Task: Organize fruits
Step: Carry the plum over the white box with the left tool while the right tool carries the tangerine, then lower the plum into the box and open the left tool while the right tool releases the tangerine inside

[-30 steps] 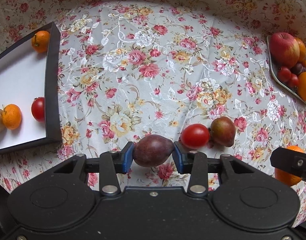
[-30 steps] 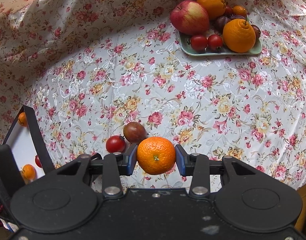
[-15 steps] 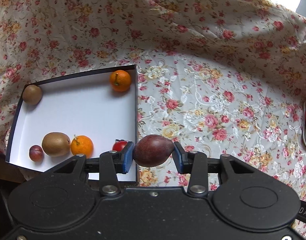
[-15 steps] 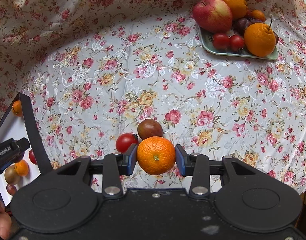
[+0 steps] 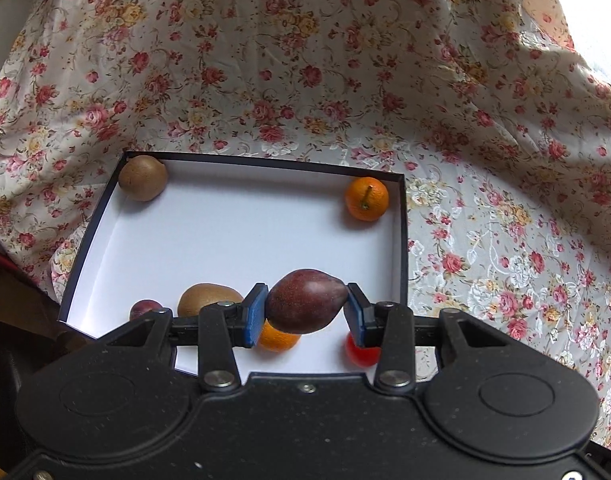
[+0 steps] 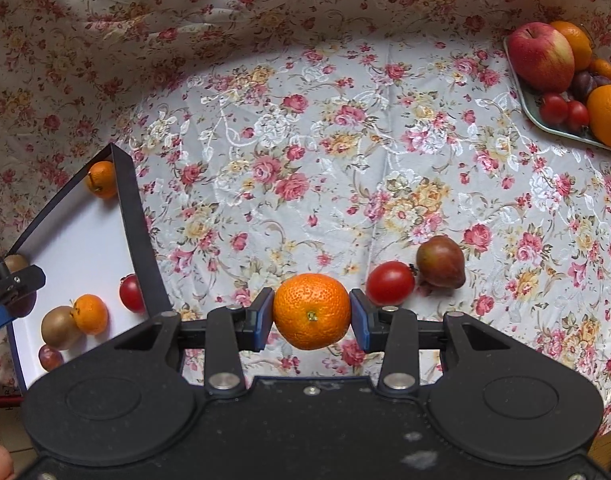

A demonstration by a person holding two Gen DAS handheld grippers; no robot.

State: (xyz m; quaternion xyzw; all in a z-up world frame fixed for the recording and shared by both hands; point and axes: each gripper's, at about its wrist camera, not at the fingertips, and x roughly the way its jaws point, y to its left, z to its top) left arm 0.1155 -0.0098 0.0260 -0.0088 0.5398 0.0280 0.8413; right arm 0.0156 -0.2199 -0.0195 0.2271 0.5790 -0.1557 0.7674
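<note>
1. The left gripper (image 5: 305, 314) is clamped on a dark purple plum (image 5: 305, 301), held above the near end of the white box (image 5: 225, 236).
2. The right gripper (image 6: 311, 318) is clamped on a mandarin (image 6: 311, 311) above the floral cloth (image 6: 305, 160).
3. Just beyond, at one o'clock of that mandarin, a tomato (image 6: 390, 283) touches a reddish-brown fruit (image 6: 441, 263) (kind unclear).
4. In the box's far corners sit a kiwi (image 5: 142, 178) at eleven o'clock and an orange (image 5: 366, 199) at one.
5. Farthest, at two o'clock in the right view, a plate (image 6: 534, 109) holds an apple (image 6: 541, 57) and other fruit.
</note>
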